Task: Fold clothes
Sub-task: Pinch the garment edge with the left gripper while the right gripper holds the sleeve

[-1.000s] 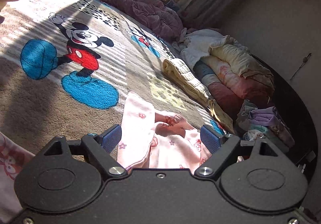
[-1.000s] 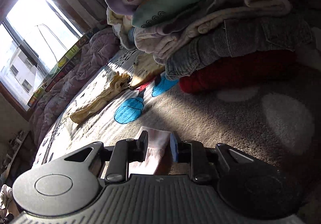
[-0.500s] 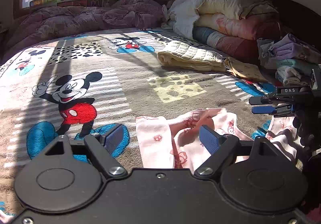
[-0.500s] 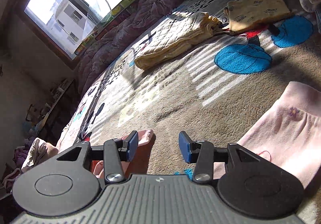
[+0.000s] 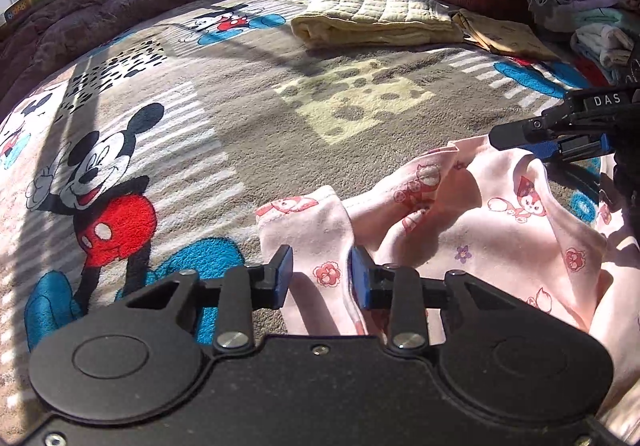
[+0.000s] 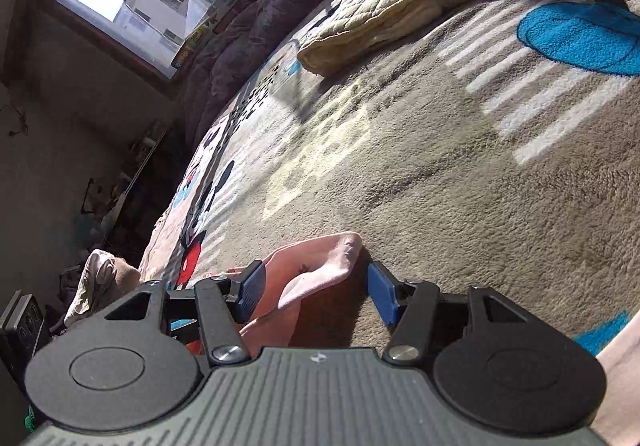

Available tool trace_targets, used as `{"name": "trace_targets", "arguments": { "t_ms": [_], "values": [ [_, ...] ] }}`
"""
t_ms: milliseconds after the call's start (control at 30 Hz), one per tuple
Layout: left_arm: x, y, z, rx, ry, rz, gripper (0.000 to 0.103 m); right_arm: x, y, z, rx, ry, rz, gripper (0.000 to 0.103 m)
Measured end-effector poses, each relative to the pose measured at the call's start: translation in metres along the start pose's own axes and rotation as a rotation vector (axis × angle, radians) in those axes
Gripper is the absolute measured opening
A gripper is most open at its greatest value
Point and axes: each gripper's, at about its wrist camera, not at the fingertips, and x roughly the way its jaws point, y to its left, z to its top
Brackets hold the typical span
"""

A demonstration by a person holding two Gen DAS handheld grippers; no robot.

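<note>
Cartoon blanket [image 5: 248,134] — yellow quilt [image 5: 372,18] beyond pink garment [image 5: 480,230].

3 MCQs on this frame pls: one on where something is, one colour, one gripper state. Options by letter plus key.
1. Where does the folded yellow quilted blanket lie?
A. On the far part of the bed, beyond the pink garment
B. Under the left gripper
C. Hanging at the window

2. What is the base colour of the printed garment in front of the grippers?
A. Green
B. Pale pink
C. Dark blue

3. How does the left gripper stand?
A. Open, pads either side of a pink sleeve or leg end
B. Shut flat with nothing between
C. Out of view

Key
1: A, it lies on the cartoon mouse bedspread past the garment, near the stacked bedding.
2: B, pale pink with small red cartoon and flower prints.
3: A, a gap shows between the blue pads with cloth in it. The right gripper is also open over a pink fold.
</note>
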Motion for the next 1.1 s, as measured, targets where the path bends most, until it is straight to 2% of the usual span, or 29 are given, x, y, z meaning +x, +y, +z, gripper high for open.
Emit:
{"name": "trace_targets", "arguments": {
  "t_ms": [67, 133, 167, 333, 467, 533, 567, 633, 667, 700, 867, 933, 1033, 1067, 1100],
  "values": [
    [-0.005, 0.012, -0.006, -0.055, -0.013, -0.029, 0.019, 0.006, 0.0, 0.001, -0.01, 0.003, 0.011, 0.046],
    [-0.009, 0.027, -0.013, -0.118, -0.028, -0.045, 0.013, 0.01, -0.001, 0.0, -0.023, 0.009, 0.018, 0.026],
    [-0.01, 0.035, -0.017, -0.158, -0.034, -0.062, 0.009, 0.01, 0.0, 0.0, -0.031, 0.007, 0.02, 0.024],
    [-0.019, 0.078, -0.04, -0.371, -0.06, -0.119, 0.007, 0.004, 0.002, 0.0, -0.051, -0.017, 0.011, 0.021],
    [-0.025, 0.096, -0.055, -0.445, -0.045, -0.085, 0.007, 0.004, -0.009, 0.001, 0.004, -0.02, 0.004, 0.022],
    [-0.022, 0.102, -0.053, -0.479, -0.056, -0.113, 0.007, 0.004, -0.013, 0.0, 0.028, -0.021, 0.014, 0.024],
    [-0.02, 0.105, -0.052, -0.497, -0.062, -0.128, 0.008, 0.003, -0.014, 0.0, 0.035, -0.021, 0.018, 0.025],
    [-0.017, 0.111, -0.051, -0.531, -0.073, -0.158, 0.022, 0.004, -0.016, 0.0, 0.052, -0.019, 0.028, 0.03],
    [-0.016, 0.114, -0.05, -0.548, -0.079, -0.173, 0.038, 0.004, -0.016, 0.0, 0.061, -0.018, 0.033, 0.031],
    [-0.014, 0.117, -0.049, -0.565, -0.085, -0.187, 0.046, 0.004, -0.017, 0.0, 0.063, -0.016, 0.035, 0.032],
    [-0.003, 0.128, -0.043, -0.633, -0.1, -0.249, 0.045, 0.011, -0.015, 0.004, 0.055, 0.001, 0.041, 0.035],
    [0.005, 0.125, -0.038, -0.603, -0.088, -0.236, 0.04, 0.013, -0.015, 0.006, 0.048, 0.0, 0.046, 0.034],
    [0.012, 0.125, -0.034, -0.562, -0.082, -0.228, 0.024, 0.016, -0.013, 0.01, 0.026, 0.002, 0.056, 0.032],
    [0.013, 0.126, -0.033, -0.55, -0.083, -0.228, 0.009, 0.017, -0.012, 0.011, 0.012, 0.008, 0.062, 0.031],
    [0.014, 0.127, -0.032, -0.537, -0.083, -0.227, 0.003, 0.017, -0.01, 0.012, -0.001, 0.015, 0.066, 0.027]
  ]
}}
